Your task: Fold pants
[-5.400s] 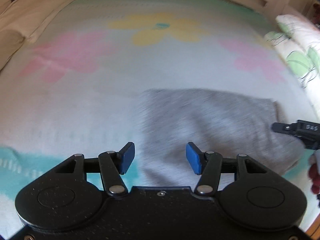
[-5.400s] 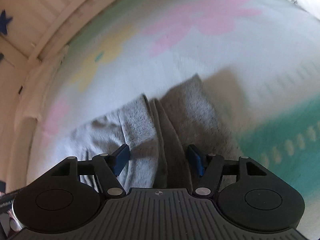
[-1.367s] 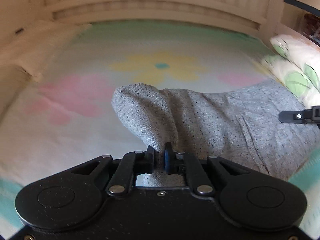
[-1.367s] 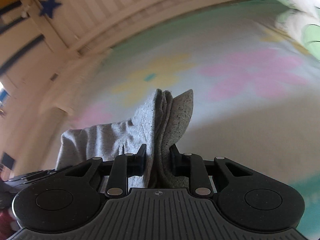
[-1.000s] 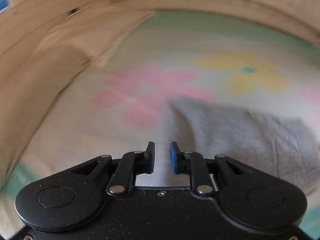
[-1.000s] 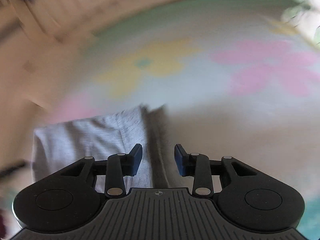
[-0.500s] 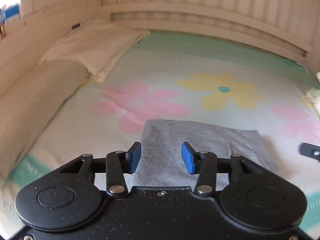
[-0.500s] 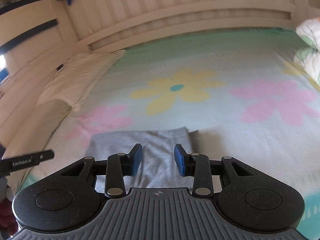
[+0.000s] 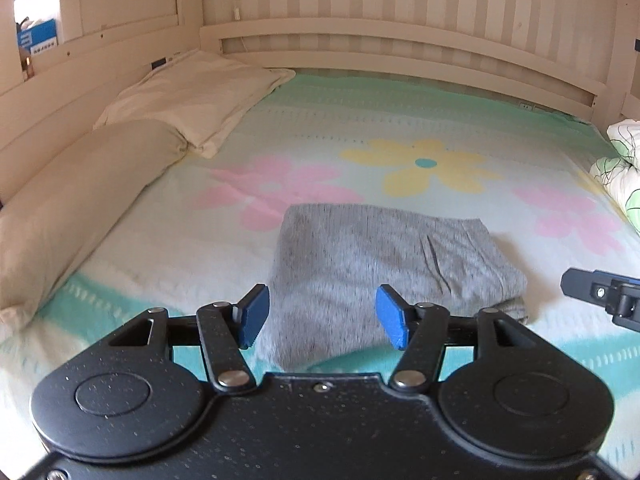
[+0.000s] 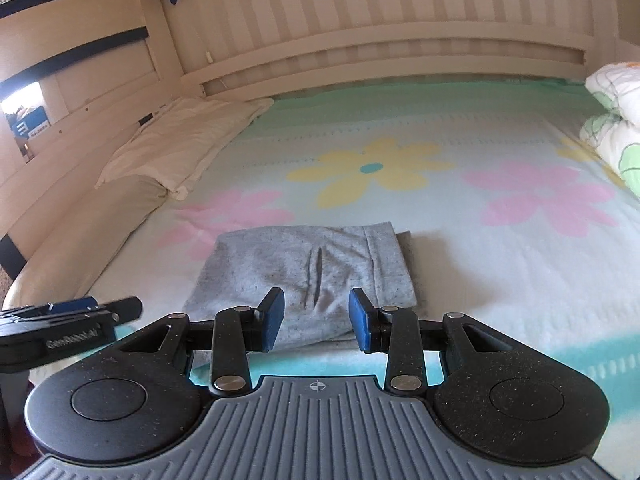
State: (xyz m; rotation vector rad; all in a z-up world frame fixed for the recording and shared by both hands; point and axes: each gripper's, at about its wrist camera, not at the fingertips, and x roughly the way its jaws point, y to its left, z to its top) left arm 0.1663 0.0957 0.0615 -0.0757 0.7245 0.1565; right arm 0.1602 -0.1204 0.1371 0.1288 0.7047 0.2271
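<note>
The grey pants (image 9: 384,268) lie as a compact folded rectangle on the flowered bed (image 9: 420,128), just ahead of both tools. The left hand-held gripper (image 9: 322,317) stands wide and empty; the right hand-held gripper (image 10: 316,320) likewise holds nothing. The folding looks essentially finished. One crease runs ahead of the right fingers, so any next move would be smoothing or squaring edges.
</note>
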